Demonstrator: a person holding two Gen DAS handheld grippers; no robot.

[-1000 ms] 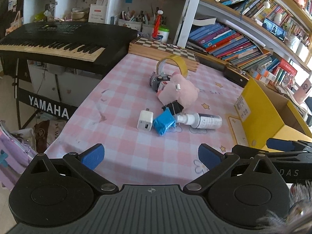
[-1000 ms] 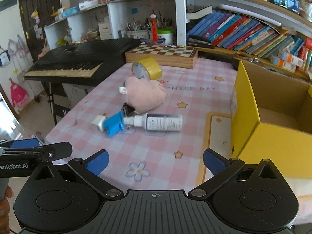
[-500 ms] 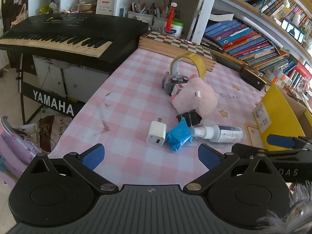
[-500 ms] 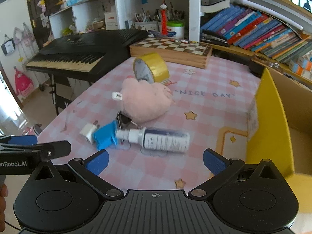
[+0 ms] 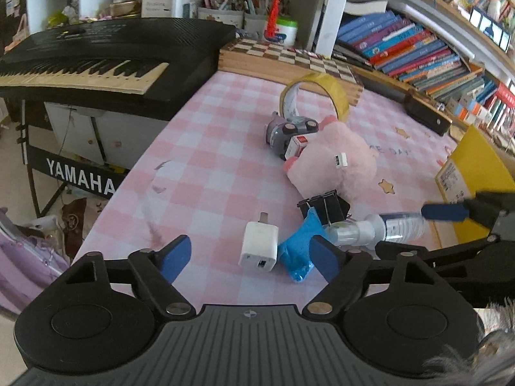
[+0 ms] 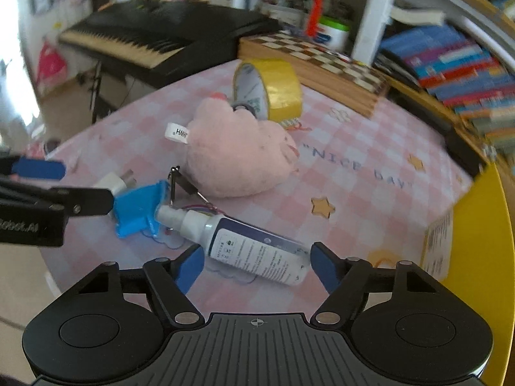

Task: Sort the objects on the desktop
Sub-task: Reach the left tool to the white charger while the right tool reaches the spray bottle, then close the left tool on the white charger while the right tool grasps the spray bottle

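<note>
**Both grippers over the clutter, jaws spread**

Right gripper (image 6: 256, 265): jaws wide apart, straddling spray bottle (image 6: 254, 251) lying flat on pink checked cloth (image 5: 206, 160), not pinching it. Left gripper (image 5: 248, 255): jaws spread, nothing between; white charger (image 5: 259, 246) & blue pkg (image 5: 301, 251) just ahead at 12. Pink plush (image 6: 238, 157) at 12 of bottle, tape roll (image 6: 268, 88) beyond. Yellow box (image 6: 479, 241) at 3.

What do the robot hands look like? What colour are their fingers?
Both are black plastic. The left gripper and right gripper each have two blue-padded fingers, round discs, silver screws and a ribbed grey middle. White lettering marks one side.
</note>
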